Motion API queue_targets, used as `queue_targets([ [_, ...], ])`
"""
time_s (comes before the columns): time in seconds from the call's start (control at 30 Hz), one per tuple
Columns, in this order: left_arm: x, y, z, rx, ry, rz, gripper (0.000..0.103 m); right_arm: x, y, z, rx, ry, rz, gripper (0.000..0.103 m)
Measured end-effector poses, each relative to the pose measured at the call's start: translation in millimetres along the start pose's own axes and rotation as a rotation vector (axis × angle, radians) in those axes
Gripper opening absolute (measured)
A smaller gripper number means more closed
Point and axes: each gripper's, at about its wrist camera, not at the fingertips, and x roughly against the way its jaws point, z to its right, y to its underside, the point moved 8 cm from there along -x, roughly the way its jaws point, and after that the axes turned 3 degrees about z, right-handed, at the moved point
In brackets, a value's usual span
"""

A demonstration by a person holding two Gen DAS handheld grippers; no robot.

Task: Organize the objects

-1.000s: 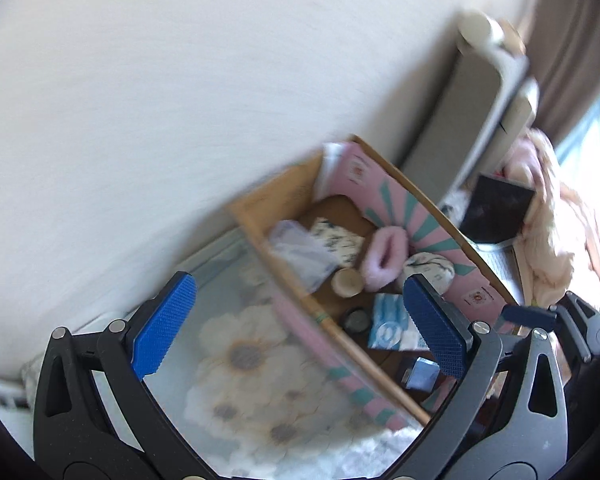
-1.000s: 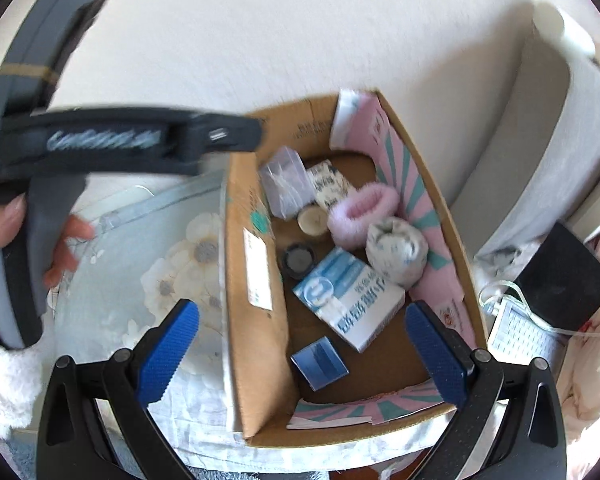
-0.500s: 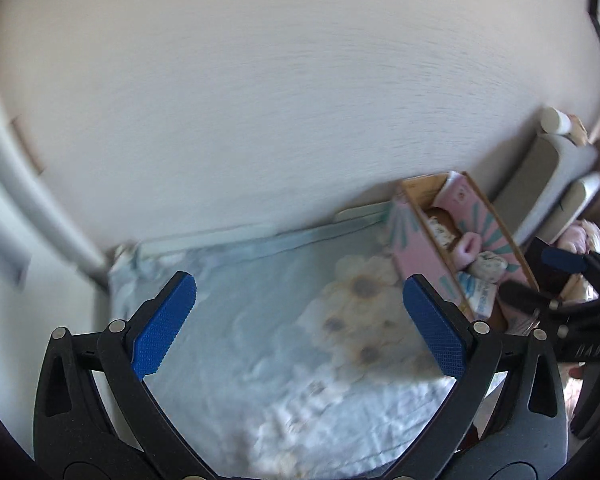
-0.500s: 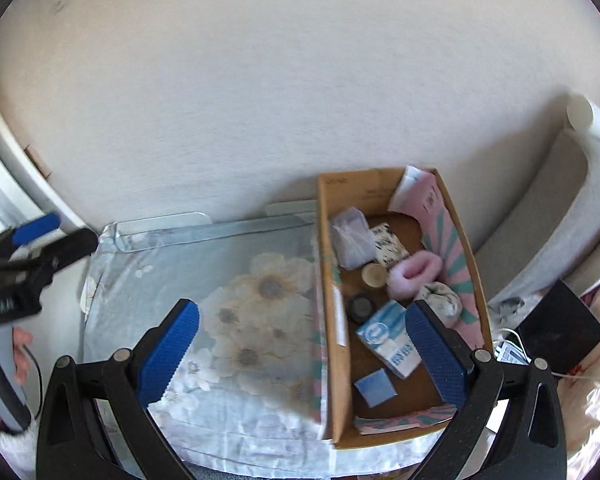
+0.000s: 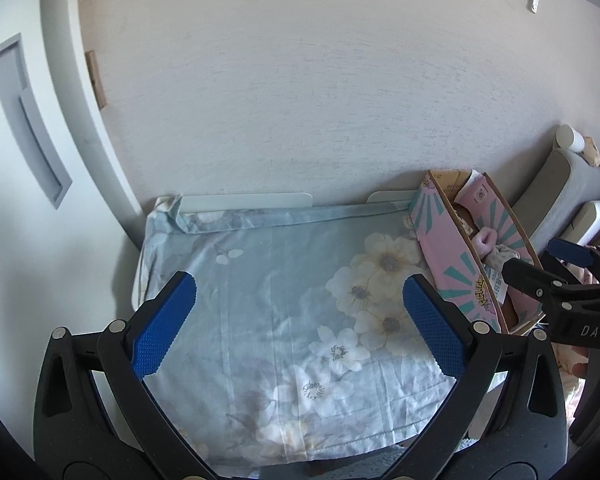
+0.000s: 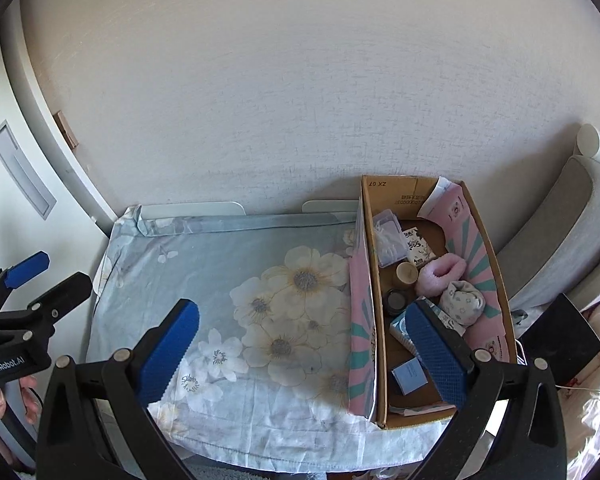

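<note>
A cardboard box (image 6: 368,280) with pink flaps stands on the right of a table under a pale blue flowered cloth (image 6: 228,280). It holds a clear plastic case (image 6: 388,238), a patterned packet (image 6: 418,248), a small tan jar (image 6: 406,274), a pink fluffy slipper (image 6: 440,276), a rolled sock (image 6: 462,304), a dark lid (image 6: 396,300), a blue-white pack (image 6: 404,330) and a small blue box (image 6: 410,374). My left gripper (image 5: 300,324) is open and empty above the cloth. My right gripper (image 6: 302,348) is open and empty above the table's front, near the box (image 5: 452,264).
A pale wall stands right behind the table. A white door frame (image 5: 72,112) is at the left. Grey cushions (image 6: 560,240) and a black device (image 6: 556,344) lie right of the box, with pink bedding (image 6: 596,400) beyond.
Both grippers have pulled back and up from the box. The left view has swung left from the box to the cloth. Both stay open and empty.
</note>
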Motion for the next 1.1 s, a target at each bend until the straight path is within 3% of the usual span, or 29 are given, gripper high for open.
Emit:
queue_targets([
  [1.1,3.6,-0.6,-4.4,-0.024,0.012,0.002,0.103,7.2,-5.7,2.3,0.001,0.003,0.035,0.103],
])
